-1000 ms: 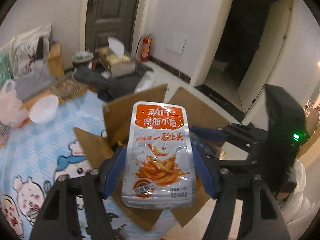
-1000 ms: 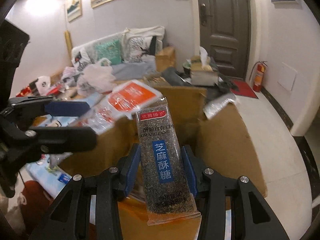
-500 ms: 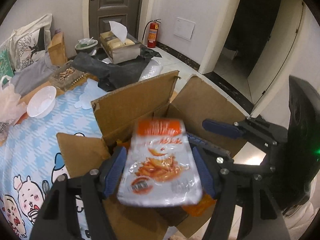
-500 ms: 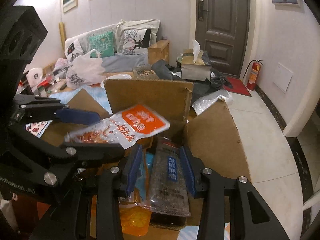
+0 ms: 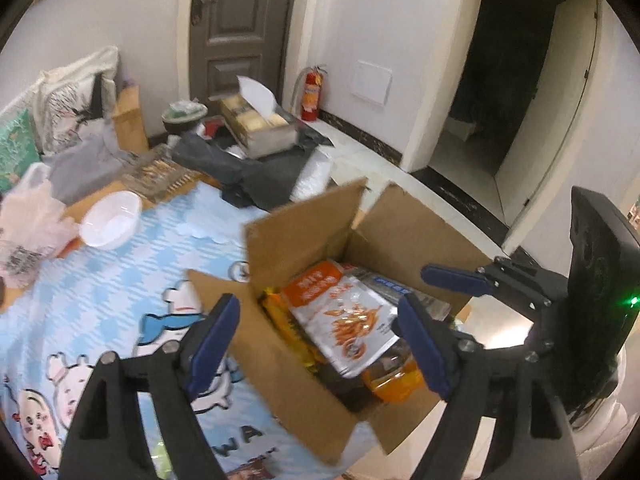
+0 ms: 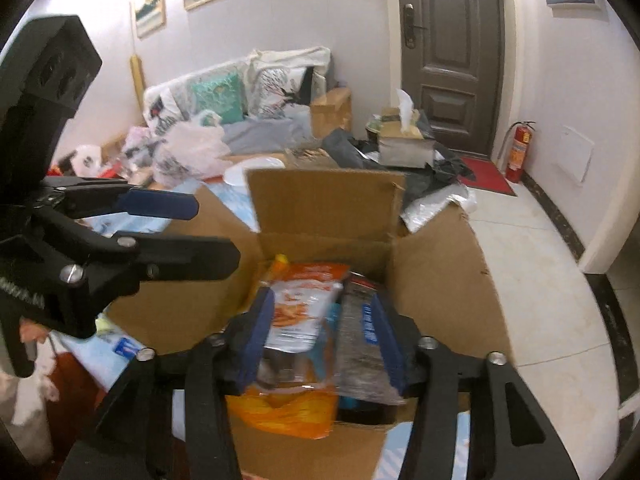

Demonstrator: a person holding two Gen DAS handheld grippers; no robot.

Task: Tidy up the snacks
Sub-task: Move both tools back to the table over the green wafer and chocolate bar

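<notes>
Left wrist view: we see the cardboard box point(image 5: 316, 364) standing open on the blue patterned cloth point(image 5: 120, 288). Our left gripper point(image 5: 320, 340) and right gripper point(image 6: 324, 340) both gape empty above it. Inside lie the orange fish snack pouch point(image 5: 344, 320) and, apparently beside it, the blurred sesame candy pack point(image 6: 360, 344).

The box point(image 5: 304, 236) is showing plain brown cardboard. Inside, one pouch point(image 5: 344, 316) is wearing an orange top band over silver-white, with orange printing; a sesame bar pack point(image 6: 362, 344) is looking speckled dark grey with a blue label. An orange bag point(image 6: 288, 412) is lying beneath. The cloth point(image 5: 100, 292) is displaying pale blue and white checks with cartoon animals. Both grippers' pads point(image 5: 212, 340) are showing dark blue on black frames.
</notes>
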